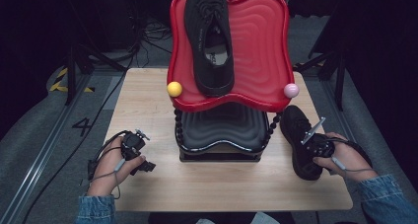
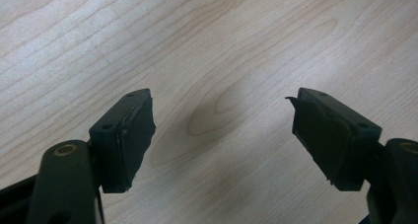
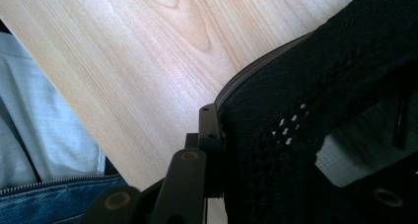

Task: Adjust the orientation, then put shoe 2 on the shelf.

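Observation:
One black shoe (image 1: pixel 209 36) lies on the red upper tray (image 1: pixel 259 46) of a two-tier rack, toe towards me. A second black shoe (image 1: pixel 296 123) rests on the wooden table (image 1: pixel 143 100) to the right of the rack. My right gripper (image 1: pixel 311 154) is shut on that shoe's side wall near the opening. In the right gripper view one of its fingers (image 3: pixel 209 135) presses the outside of the shoe (image 3: pixel 320 86), and the other is mostly hidden by it. My left gripper (image 1: pixel 144 165) hangs open over bare table (image 2: pixel 222 51) left of the rack, nothing between its fingers (image 2: pixel 125 140).
Under the red tray sits a black lower tray (image 1: pixel 222 128) on beaded posts. A yellow ball (image 1: pixel 174 89) and a pink ball (image 1: pixel 291 90) cap the front corners of the red tray. Cables and stand legs lie on the floor behind the table.

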Demonstrator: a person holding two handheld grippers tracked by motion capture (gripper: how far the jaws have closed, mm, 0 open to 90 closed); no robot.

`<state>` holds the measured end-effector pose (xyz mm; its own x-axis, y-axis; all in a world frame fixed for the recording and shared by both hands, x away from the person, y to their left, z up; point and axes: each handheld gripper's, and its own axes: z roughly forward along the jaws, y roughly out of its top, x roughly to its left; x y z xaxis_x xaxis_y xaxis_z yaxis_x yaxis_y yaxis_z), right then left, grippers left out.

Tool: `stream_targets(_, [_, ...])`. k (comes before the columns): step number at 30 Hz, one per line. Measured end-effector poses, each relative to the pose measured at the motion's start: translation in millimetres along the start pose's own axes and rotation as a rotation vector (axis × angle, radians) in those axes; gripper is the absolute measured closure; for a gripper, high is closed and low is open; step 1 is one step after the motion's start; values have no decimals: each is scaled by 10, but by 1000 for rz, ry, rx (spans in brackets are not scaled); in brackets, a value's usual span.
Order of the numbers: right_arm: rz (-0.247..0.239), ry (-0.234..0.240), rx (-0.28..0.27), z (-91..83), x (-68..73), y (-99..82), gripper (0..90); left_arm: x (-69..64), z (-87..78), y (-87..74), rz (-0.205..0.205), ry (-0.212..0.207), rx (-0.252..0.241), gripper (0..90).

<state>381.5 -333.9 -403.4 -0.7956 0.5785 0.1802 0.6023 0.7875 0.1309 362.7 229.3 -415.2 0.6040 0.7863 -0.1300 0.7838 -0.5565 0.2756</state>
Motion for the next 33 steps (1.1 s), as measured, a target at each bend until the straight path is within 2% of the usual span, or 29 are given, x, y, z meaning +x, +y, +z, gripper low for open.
stream_targets(7, [-10, 9, -2, -7, -6, 3, 861, 16, -13, -15, -2, 7, -6, 246])
stream_targets(14, [-22, -19, -16, -47, 18, 7, 869, 17, -8, -13, -2, 7, -1, 245])
stream_targets(15, [-18, -24, -34, -97, 29, 18, 868, 24, -9, -13, 5, 9, -1, 245])
stream_targets(17, [-16, -26, -39, -118, 35, 22, 867, 16, -3, -19, -9, 1, -1, 245])
stream_targets(23, [-3, -20, -64, -283, 83, 49, 852, 28, -15, -25, -2, 9, -5, 245])
stream_targets(24, [-4, -23, -68, -324, 93, 50, 849, 19, -9, -30, -19, -11, -7, 245])
stream_targets(27, [-7, -22, -78, -428, 124, 53, 846, 35, -18, -30, 5, 12, -2, 245])
stream_targets(33, [-36, -42, -89, -678, 207, 84, 843, 22, -21, -37, -10, 2, -6, 244])
